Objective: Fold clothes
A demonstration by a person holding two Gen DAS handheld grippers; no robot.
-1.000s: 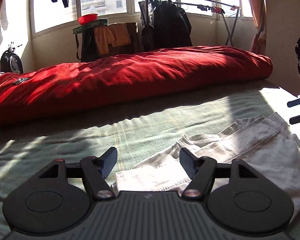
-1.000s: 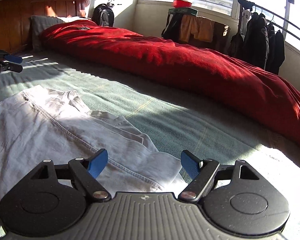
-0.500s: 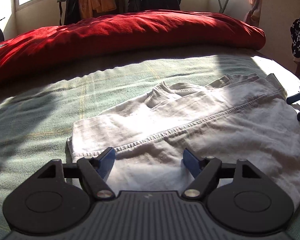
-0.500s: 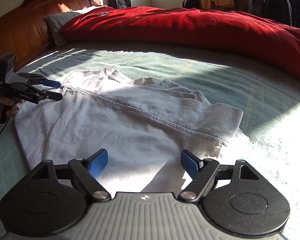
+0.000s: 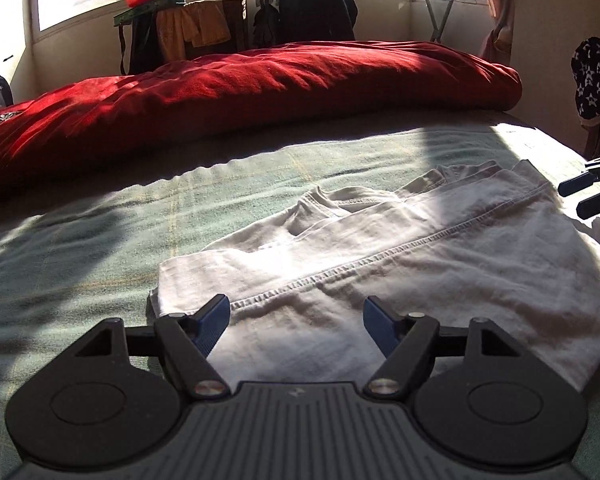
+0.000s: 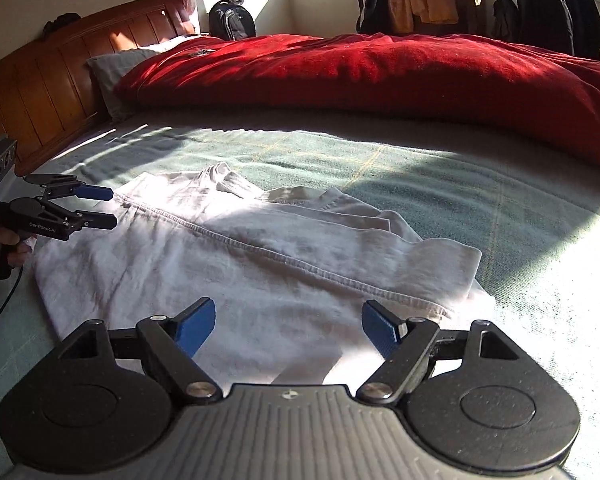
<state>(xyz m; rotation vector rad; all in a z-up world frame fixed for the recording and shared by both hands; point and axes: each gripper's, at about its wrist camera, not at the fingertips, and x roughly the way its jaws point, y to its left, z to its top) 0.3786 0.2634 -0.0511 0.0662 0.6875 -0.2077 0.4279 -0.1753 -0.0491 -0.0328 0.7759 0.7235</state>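
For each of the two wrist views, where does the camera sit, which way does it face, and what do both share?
Left wrist: on the left gripper, jaws closing over nothing, looking across the white garment; the right gripper's fingertips show at the right edge.
Right wrist: on the right gripper, open, facing the same garment toward the headboard; the left gripper and a hand show at left.
Shared: garment, red blanket, green bedspread.

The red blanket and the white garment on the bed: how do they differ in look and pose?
The red blanket is bulky and bunched into a long roll at the far side; the white garment lies nearly flat near the grippers. The blanket looks fuzzy and seamless; the garment shows a stitched seam. Both rest on the green bedcover.
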